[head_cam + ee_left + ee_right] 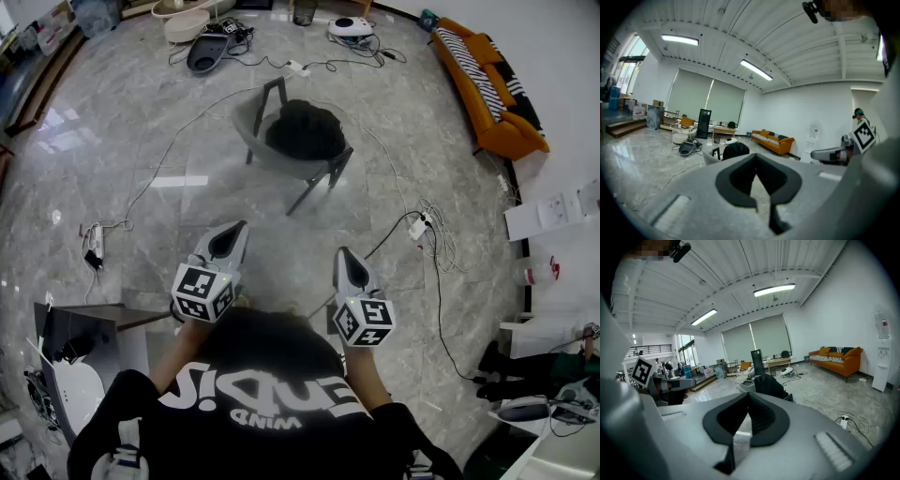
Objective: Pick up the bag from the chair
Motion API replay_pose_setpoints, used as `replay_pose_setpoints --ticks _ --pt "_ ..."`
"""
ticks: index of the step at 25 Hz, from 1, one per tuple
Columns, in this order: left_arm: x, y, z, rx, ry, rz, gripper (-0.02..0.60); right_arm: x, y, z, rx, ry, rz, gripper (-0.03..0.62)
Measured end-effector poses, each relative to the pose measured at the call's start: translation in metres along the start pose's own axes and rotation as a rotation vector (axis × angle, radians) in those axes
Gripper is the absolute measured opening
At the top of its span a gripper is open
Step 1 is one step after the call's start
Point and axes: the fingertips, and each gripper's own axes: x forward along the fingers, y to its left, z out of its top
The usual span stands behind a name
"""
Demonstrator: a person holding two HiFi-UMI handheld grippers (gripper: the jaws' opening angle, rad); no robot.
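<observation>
A black bag [305,129] lies slumped on the seat of a grey chair [253,120] with dark legs, on the marble floor well ahead of me. My left gripper [241,225] and right gripper [341,251] are held side by side near my chest, both shut and empty, pointing toward the chair and far short of it. In the left gripper view the bag [736,150] shows just above the closed tips of that gripper [755,157]. The right gripper view has the bag [769,385] beyond its own closed tips [748,394].
An orange sofa [487,84] lines the right wall. Cables and a power strip [419,225] trail across the floor right of the chair, another strip [94,246] lies at the left. A dark cabinet [84,328] stands at my lower left. Devices [350,26] sit beyond the chair.
</observation>
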Motion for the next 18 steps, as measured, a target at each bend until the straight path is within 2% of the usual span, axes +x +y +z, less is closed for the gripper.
replay_pose_setpoints --ticks 13,18 --pt "0.003 -0.009 -0.004 -0.008 0.004 0.032 0.002 -0.013 -0.019 0.002 0.088 -0.02 0.005 0.0" --pt "0.006 -0.027 -0.017 -0.018 0.001 0.065 0.002 -0.029 -0.037 -0.019 0.098 0.012 0.03 0.0"
